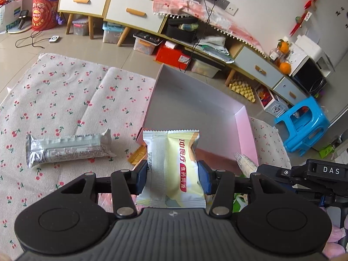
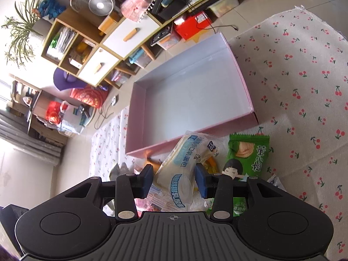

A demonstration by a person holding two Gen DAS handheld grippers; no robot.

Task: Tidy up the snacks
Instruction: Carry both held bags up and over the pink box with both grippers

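Snacks are to be gathered into the empty pink box [image 2: 191, 100] ahead on the cherry-print cloth [image 1: 65, 91]. Light, crushable bread packet [image 2: 184, 169] is clamped mid-body by the right gripper [image 2: 174, 179]; the smaller, slippery yellow pouch [image 1: 171, 169] likewise by the left gripper [image 1: 173, 177].

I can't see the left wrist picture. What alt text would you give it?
A black gripper pinches a pale yellow snack packet between its blue pads, above a cherry-print cloth. An empty pink box lies just beyond, a silver packet lies on the cloth to the left, and cluttered cabinets line the back.
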